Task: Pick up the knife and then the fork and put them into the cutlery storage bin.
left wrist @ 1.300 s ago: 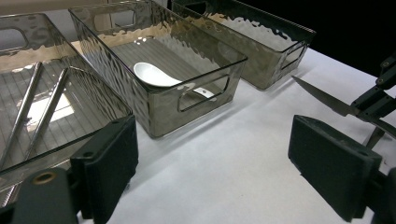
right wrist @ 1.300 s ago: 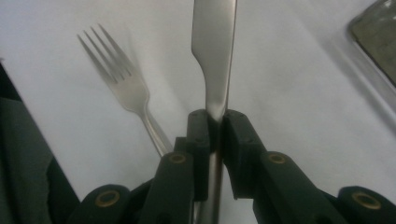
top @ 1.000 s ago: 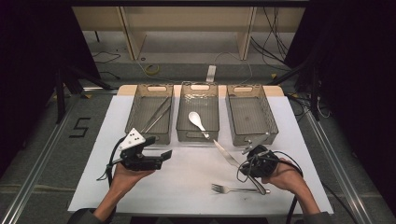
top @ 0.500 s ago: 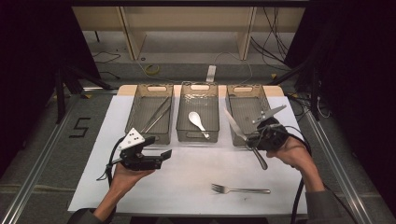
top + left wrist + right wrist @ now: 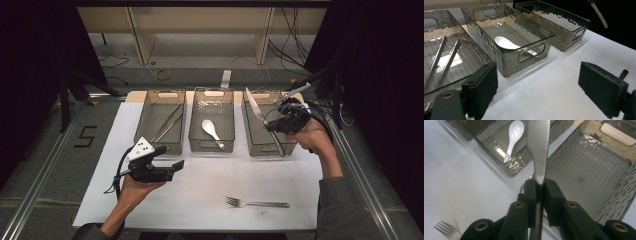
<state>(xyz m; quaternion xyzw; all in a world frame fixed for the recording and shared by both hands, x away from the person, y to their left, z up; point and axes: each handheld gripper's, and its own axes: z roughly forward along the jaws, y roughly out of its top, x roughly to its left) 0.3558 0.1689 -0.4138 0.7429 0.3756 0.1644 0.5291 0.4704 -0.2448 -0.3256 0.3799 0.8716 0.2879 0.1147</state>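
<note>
The right gripper [image 5: 274, 121] is now lifting the knife [image 5: 254, 107] off the table's near right part, holding it over the right bin [image 5: 260, 146] at the far edge; sorting looks underway; jaws are clamping narrowly on its handle; the left gripper [image 5: 172, 170] is idling, jaws wide, empty; the fork [image 5: 257, 203] is waiting near the front edge.

Only thing I can actually read is a big black "5" [image 5: 86, 136] marked on the grey floor [image 5: 60, 170] left of the table [image 5: 200, 200], seen from the high view. The bins, the cutlery and the tongs don't carry any lettering or brand I can make out.
</note>
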